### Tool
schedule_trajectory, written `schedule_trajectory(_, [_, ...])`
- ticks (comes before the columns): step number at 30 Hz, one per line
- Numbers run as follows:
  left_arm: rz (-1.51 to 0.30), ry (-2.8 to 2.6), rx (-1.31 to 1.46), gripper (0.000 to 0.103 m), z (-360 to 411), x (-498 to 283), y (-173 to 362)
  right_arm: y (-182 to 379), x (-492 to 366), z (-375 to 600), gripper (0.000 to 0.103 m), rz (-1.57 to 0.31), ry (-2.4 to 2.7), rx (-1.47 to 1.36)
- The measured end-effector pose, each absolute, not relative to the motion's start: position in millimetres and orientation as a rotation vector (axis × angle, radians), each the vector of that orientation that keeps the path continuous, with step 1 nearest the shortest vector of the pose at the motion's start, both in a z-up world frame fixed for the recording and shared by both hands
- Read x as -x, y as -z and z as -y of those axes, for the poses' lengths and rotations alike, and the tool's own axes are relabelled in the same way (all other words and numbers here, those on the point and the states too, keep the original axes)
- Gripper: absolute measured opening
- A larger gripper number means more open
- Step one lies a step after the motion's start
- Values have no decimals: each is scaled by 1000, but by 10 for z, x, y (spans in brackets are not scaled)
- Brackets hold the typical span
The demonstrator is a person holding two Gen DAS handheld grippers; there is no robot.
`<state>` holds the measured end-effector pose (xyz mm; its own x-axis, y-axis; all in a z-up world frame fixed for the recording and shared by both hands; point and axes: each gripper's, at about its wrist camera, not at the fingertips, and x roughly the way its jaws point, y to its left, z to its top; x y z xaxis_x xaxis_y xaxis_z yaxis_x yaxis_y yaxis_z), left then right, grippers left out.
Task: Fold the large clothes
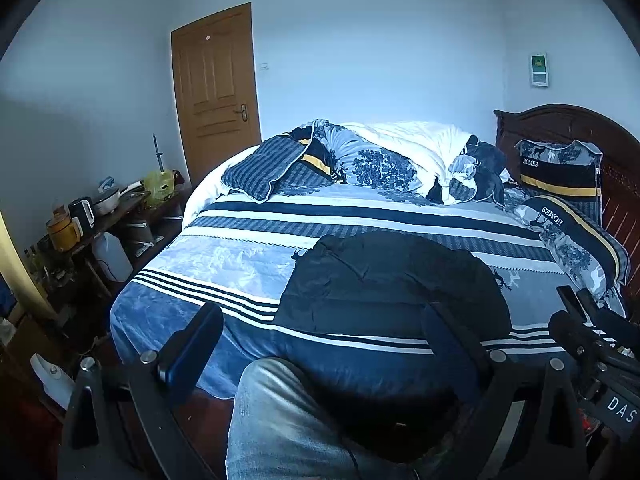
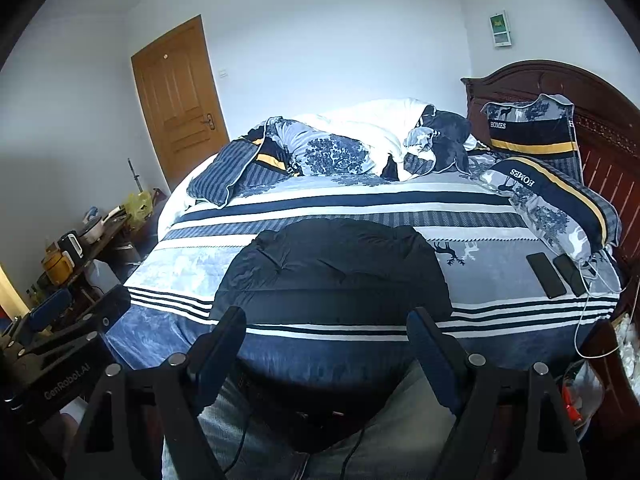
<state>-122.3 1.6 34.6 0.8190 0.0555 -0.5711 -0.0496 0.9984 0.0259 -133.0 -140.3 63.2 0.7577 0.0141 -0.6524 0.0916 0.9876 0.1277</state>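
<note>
A large black garment (image 1: 384, 284) lies in a folded, roughly rectangular shape on the near part of the bed (image 1: 224, 256); it also shows in the right wrist view (image 2: 332, 268). My left gripper (image 1: 320, 344) is open and empty, held back from the bed's near edge, short of the garment. My right gripper (image 2: 326, 344) is open and empty, also in front of the bed edge, facing the garment. The right gripper shows at the right edge of the left wrist view (image 1: 592, 320); the left gripper shows at the left of the right wrist view (image 2: 60, 320).
A bunched quilt (image 1: 384, 160) and pillows (image 1: 560, 176) lie at the bed's far side by a wooden headboard (image 1: 580, 124). Two phones (image 2: 556, 274) with a cable lie on the bed's right. A cluttered side table (image 1: 92, 216) stands left. My jeans-clad leg (image 1: 280, 420) is below.
</note>
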Motion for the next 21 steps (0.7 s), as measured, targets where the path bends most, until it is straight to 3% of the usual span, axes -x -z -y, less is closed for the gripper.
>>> schedule_trajectory(21, [-610, -62, -8, 100, 34, 1242, -356, -636, 1338, 1406, 85, -704, 51, -152])
